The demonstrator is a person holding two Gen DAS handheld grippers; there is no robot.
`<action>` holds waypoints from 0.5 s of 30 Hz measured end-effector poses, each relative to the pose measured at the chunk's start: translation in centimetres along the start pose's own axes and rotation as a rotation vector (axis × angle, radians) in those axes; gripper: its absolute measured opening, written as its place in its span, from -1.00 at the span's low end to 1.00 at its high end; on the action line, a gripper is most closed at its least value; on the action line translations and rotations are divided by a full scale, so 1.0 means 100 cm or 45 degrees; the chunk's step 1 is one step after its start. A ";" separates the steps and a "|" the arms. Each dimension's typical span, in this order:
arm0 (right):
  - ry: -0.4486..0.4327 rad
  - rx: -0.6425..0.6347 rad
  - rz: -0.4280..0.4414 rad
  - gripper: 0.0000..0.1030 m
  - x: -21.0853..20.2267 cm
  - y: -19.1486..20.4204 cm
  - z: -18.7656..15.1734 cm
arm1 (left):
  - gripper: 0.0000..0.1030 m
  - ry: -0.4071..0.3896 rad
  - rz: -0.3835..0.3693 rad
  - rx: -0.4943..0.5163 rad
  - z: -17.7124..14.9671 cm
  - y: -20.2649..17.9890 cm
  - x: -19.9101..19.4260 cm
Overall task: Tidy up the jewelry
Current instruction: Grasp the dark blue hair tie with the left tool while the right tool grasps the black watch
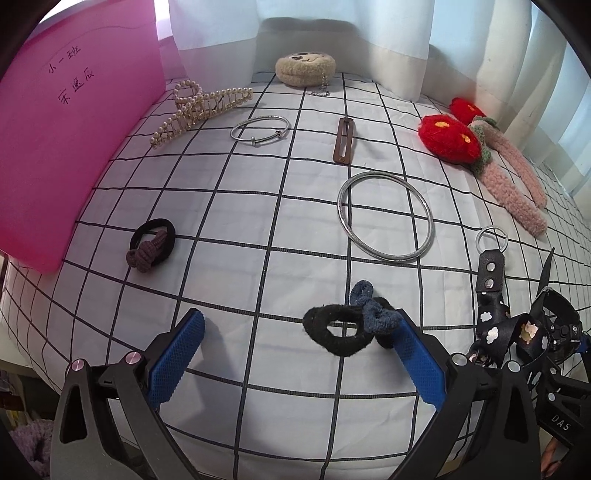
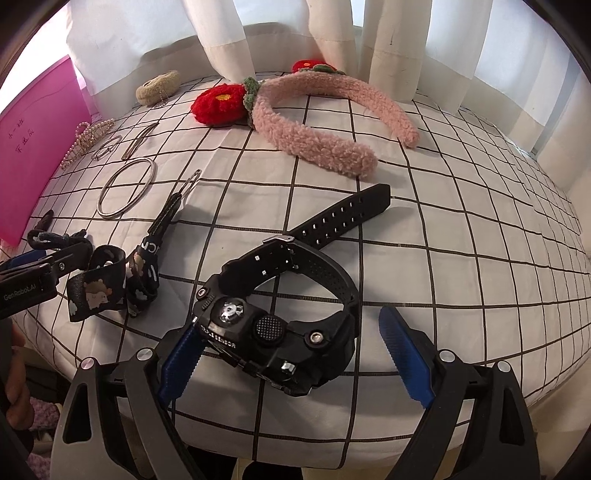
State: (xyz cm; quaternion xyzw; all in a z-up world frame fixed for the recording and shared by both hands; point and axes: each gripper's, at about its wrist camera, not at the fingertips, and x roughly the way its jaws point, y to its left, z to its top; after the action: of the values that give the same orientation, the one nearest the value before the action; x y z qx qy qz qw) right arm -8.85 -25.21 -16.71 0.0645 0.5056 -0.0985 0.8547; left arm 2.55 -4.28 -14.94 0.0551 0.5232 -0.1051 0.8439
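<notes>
Both grippers point down at a white bench cloth with a black grid. Left gripper: jaws wide open, gripping nothing; black hair tie lies against the right pad, open cloth toward the left pad. Right gripper: jaws wide open; black watch lies between them, its case at the left pad, clear of the right. Cloth edge drops off just below both grippers. Large silver bangle and pink headband lie farther in. White curtain closes the far edge; pink folder stands left.
</notes>
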 end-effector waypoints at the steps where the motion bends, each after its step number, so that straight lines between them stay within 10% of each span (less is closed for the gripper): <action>1: 0.001 0.008 -0.001 0.80 0.001 -0.001 0.000 | 0.89 -0.008 0.002 -0.001 -0.001 0.000 0.000; 15: -0.010 -0.015 0.026 0.81 0.003 -0.001 0.005 | 0.56 -0.012 -0.031 0.021 0.002 -0.006 -0.003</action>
State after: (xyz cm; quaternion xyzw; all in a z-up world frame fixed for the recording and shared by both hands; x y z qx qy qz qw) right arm -8.32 -25.40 -16.75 0.0644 0.5023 -0.0873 0.8579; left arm 2.46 -4.84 -14.60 0.0553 0.5190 -0.1201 0.8445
